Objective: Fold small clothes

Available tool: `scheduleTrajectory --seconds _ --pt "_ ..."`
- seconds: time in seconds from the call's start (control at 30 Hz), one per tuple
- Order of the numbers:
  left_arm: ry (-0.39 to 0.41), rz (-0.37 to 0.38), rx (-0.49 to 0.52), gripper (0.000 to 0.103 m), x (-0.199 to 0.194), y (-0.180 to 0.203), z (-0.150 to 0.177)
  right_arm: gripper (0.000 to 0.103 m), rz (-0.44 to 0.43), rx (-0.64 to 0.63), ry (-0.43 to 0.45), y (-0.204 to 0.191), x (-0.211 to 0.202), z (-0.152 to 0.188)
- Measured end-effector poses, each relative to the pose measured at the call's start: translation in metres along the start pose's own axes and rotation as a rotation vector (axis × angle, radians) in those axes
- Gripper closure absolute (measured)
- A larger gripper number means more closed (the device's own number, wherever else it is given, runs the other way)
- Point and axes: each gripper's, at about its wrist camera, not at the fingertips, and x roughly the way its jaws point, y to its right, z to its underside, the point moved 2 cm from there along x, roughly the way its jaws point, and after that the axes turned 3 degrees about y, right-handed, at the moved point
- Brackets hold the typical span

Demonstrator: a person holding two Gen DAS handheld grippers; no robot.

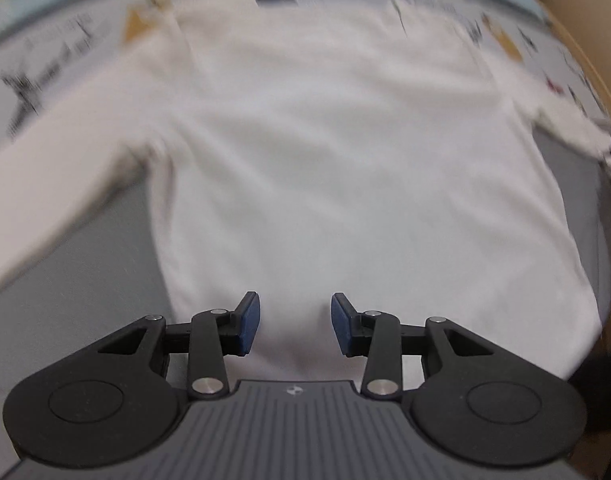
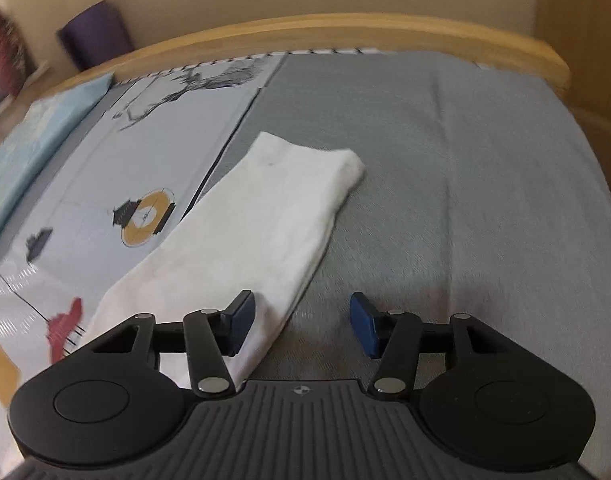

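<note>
No fold is observed: the white shirt [image 1: 325,152] lies spread on the bed [image 2: 465,160] ahead of the left gripper [image 1: 295,322], apparently flat despite blur, its sleeve [image 2: 241,248] beside the right gripper [image 2: 303,324], both jaws wide and empty.

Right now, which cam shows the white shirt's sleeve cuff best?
Right wrist: the sleeve lies sharp, cuff end visible on the grey bedspread. Left wrist shows the whole white shirt, motion-blurred, cuffs near frame edges.
</note>
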Motion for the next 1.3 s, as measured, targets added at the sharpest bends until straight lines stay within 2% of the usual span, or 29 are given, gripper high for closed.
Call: scheduleTrajectory --seconds 0.07,0.13,0.17,0.27,0.37,0.4,0.47,0.5,0.57,0.63,0.73,0.83,0.9,0.93,0.97,1.0,1.03,1.07,1.1,1.2,1.3 --pt "0.067 -0.035 0.006 0.059 -0.016 0.003 -0.016 0.053 -0.022 0.017 -0.013 0.0 0.0 0.001" --pt "0.143 -0.08 0.022 0.059 -0.037 0.006 -0.037 0.079 -0.061 0.028 -0.017 0.0 0.003 0.001" --pt "0.208 -0.1 0.016 0.059 -0.054 0.005 -0.051 0.1 -0.095 0.035 -0.033 -0.001 0.006 0.001" --pt "0.359 -0.075 -0.07 0.057 -0.09 0.006 -0.091 0.1 -0.161 0.031 -0.025 -0.002 0.01 0.001" --pt "0.483 -0.032 -0.178 0.055 -0.097 -0.002 -0.1 0.101 -0.18 0.04 0.01 -0.003 0.005 -0.001" --pt "0.475 -0.04 -0.189 0.055 -0.091 -0.002 -0.097 0.101 -0.179 0.032 0.032 -0.006 -0.001 -0.001" --pt "0.362 -0.116 -0.185 0.056 -0.065 -0.005 -0.097 0.101 -0.18 -0.025 0.106 -0.02 -0.019 -0.003" --pt "0.343 -0.139 -0.177 0.056 -0.057 -0.007 -0.097 0.101 -0.183 -0.08 0.159 -0.033 -0.033 -0.004" --pt "0.346 -0.186 -0.177 0.056 -0.049 -0.016 -0.104 0.101 -0.203 -0.202 0.262 -0.063 -0.061 -0.001" --pt "0.363 -0.211 -0.213 0.056 -0.052 -0.031 -0.112 0.101 -0.269 -0.364 0.383 -0.102 -0.097 0.016" --pt "0.37 -0.211 -0.312 0.056 -0.059 -0.063 -0.114 0.101 -0.489 -0.582 0.491 -0.161 -0.163 0.067" --pt "0.358 -0.186 -0.436 0.056 -0.066 -0.097 -0.107 0.101 -0.783 -0.769 0.514 -0.203 -0.231 0.138" --pt "0.349 -0.167 -0.518 0.056 -0.07 -0.114 -0.103 0.101 -0.992 -0.886 0.449 -0.218 -0.269 0.193" --pt "0.345 -0.158 -0.547 0.056 -0.071 -0.12 -0.102 0.101 -1.099 -0.952 0.376 -0.222 -0.285 0.222" --pt "0.341 -0.148 -0.572 0.056 -0.072 -0.125 -0.101 0.1 -1.182 -1.018 0.282 -0.224 -0.296 0.248" --pt "0.339 -0.138 -0.588 0.056 -0.073 -0.127 -0.101 0.1 -1.242 -1.111 0.127 -0.226 -0.302 0.28" --pt "0.339 -0.125 -0.604 0.056 -0.074 -0.129 -0.101 0.1 -1.247 -1.193 -0.025 -0.227 -0.301 0.306" --pt "0.339 -0.112 -0.615 0.056 -0.074 -0.13 -0.101 0.1 -1.217 -1.278 -0.164 -0.226 -0.297 0.332" --pt "0.338 -0.103 -0.621 0.056 -0.075 -0.13 -0.101 0.1 -1.144 -1.337 -0.226 -0.221 -0.293 0.354" --pt "0.332 -0.072 -0.624 0.056 -0.071 -0.125 -0.103 0.1 -0.982 -1.379 -0.326 -0.215 -0.289 0.369" --pt "0.324 -0.06 -0.624 0.056 -0.064 -0.12 -0.105 0.09 -0.949 -1.303 -0.298 -0.219 -0.305 0.339"
